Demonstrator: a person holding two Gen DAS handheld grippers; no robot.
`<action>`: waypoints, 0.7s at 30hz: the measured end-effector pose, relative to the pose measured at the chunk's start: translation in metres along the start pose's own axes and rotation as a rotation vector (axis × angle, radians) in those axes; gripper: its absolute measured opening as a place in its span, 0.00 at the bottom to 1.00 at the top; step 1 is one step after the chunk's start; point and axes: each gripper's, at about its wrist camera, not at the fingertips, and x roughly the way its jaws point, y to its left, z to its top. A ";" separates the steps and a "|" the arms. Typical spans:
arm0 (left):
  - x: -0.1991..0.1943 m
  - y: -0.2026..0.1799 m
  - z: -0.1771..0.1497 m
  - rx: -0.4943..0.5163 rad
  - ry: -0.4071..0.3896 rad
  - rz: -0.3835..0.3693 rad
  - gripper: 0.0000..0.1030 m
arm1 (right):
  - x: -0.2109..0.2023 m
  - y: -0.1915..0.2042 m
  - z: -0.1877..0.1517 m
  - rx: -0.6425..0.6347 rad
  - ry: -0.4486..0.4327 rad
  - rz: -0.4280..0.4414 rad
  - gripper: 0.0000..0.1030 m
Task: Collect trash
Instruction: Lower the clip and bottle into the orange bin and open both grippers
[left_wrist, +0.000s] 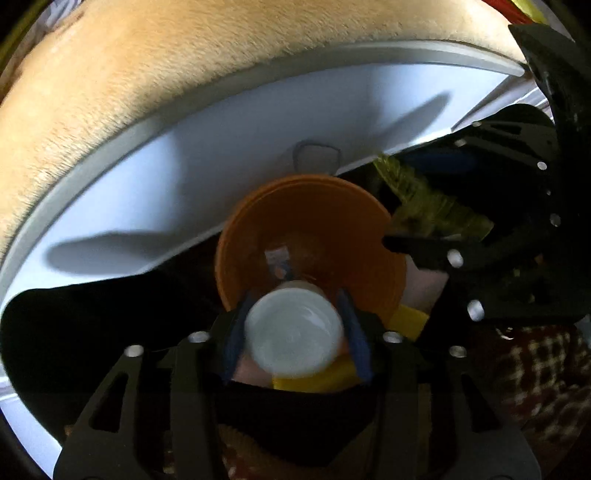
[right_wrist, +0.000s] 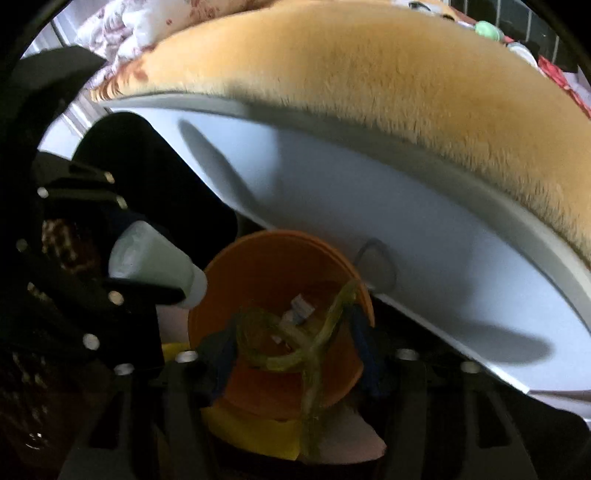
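Your left tool (left_wrist: 293, 325) grips a white cup (left_wrist: 293, 334) bottom-first, poised just above the orange bowl (left_wrist: 310, 236) lying in the black-lined trash bin (left_wrist: 110, 206). Your right tool (right_wrist: 295, 354) pinches a limp green-yellow wrapper (right_wrist: 295, 343) above the same bowl. Both tools crowd one opening: simultaneous release risks collision, and the wrapper may cling to the fingers rather than drop.
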 end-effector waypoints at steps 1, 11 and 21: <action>-0.002 0.001 0.000 -0.001 -0.011 0.013 0.63 | -0.001 -0.001 0.000 0.000 -0.007 -0.011 0.73; -0.028 0.017 0.007 -0.041 -0.115 -0.012 0.68 | -0.029 -0.024 0.002 0.058 -0.104 -0.031 0.74; -0.110 0.046 0.058 -0.122 -0.470 0.085 0.69 | -0.102 -0.065 0.039 0.165 -0.398 -0.132 0.79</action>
